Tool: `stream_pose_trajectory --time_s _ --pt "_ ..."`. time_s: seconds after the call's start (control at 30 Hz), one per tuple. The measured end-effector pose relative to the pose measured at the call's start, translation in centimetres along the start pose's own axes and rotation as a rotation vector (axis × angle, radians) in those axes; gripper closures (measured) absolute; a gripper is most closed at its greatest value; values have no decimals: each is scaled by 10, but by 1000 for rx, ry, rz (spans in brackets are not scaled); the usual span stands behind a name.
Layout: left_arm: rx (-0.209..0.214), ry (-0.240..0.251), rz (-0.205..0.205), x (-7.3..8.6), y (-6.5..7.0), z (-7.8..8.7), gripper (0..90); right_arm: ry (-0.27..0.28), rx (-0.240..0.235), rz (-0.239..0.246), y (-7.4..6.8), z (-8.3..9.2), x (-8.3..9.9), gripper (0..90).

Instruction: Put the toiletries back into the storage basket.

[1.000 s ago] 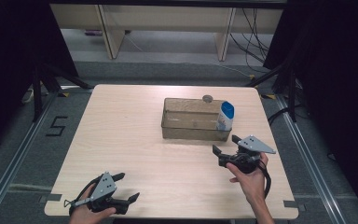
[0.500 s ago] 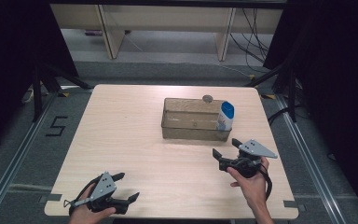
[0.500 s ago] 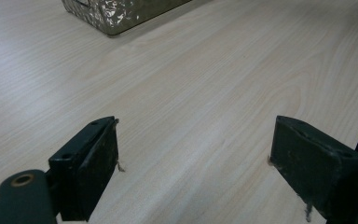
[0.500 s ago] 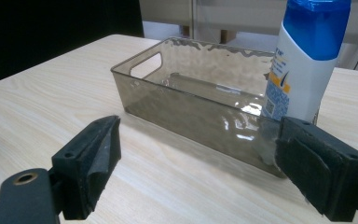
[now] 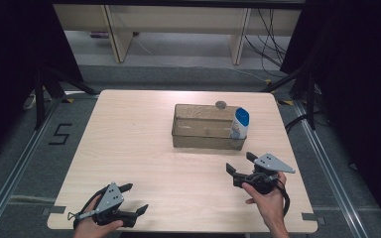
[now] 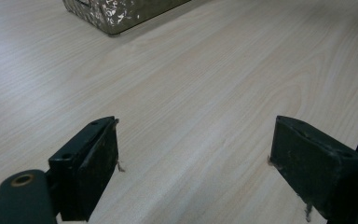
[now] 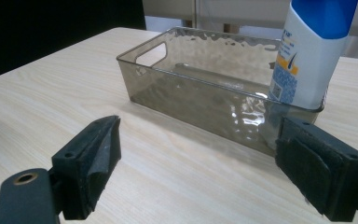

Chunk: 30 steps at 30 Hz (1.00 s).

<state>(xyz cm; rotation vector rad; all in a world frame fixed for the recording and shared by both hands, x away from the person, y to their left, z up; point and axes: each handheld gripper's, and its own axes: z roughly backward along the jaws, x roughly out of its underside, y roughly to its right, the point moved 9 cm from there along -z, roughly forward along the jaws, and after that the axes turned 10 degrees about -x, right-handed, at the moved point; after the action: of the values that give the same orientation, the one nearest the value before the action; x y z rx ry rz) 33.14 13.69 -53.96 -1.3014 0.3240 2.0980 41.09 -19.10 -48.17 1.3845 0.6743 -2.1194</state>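
A smoky clear plastic bin stands right of the table's middle. A white bottle with a blue cap stands upright in its right end. A small round grey object lies just behind the bin. My right gripper is open, held just in front of the bin's right end, with nothing between its jaws. My left gripper is open at the table's front left, over bare wood. The bin's corner shows far ahead of it.
The light wood table has its front edge close to both hands. Metal rails run along the floor on both sides. Shelving legs and cables lie beyond the far edge.
My right gripper has drawn back a little toward the front edge, away from the bin. The left gripper has barely shifted.
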Motion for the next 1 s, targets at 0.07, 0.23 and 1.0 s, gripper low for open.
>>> stream_pose_trajectory --time_s 0.07,0.23,1.0 --pt "2 8 4 -1 0 0 146 -18 -13 -57 -6 1 4 154" --pt "3 7 9 -1 1 0 147 -3 -20 -35 -7 1 4 154" --pt "3 6 11 -1 1 0 146 -16 -31 -19 -17 18 19 154"
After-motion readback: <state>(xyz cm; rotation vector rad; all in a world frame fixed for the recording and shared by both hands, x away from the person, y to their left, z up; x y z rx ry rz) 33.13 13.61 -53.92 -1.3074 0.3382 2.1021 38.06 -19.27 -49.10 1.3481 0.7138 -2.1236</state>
